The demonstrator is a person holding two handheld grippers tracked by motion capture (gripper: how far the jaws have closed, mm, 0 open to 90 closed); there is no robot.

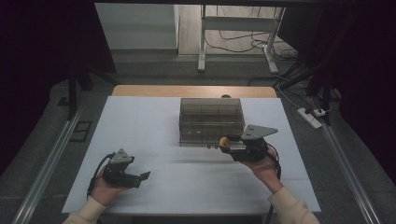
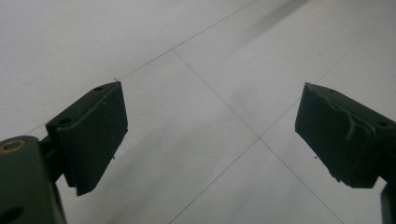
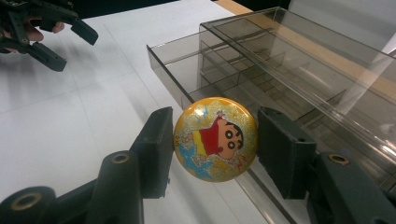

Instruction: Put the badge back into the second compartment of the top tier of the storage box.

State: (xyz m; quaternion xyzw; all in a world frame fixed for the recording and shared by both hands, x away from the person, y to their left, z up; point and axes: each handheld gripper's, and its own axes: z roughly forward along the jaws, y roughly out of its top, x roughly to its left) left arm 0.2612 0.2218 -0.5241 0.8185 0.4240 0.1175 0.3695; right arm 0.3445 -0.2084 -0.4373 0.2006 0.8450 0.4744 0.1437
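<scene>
A: Right gripper (image 3: 215, 140) has its 2 jaws clamped on the round yellow cartoon badge (image 3: 215, 139), held just above the counter (image 1: 187, 177) at the smoky clear drawer box (image 1: 211, 120), beside its pulled-out drawer (image 3: 210, 70).

B: Left gripper (image 1: 142, 178)?

A: Jaws wide apart, nothing between them, low over bare counter. Box contents hard to make out through the tinted walls.

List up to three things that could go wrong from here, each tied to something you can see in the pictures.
1. The right claw pinches the round badge only at its edges, so it may well slip or pop out.
2. The claw is close to the box's open drawer; a jaw could knock its front wall.
3. The left claw hangs open, away from the box, so a bumped box could slide.
</scene>
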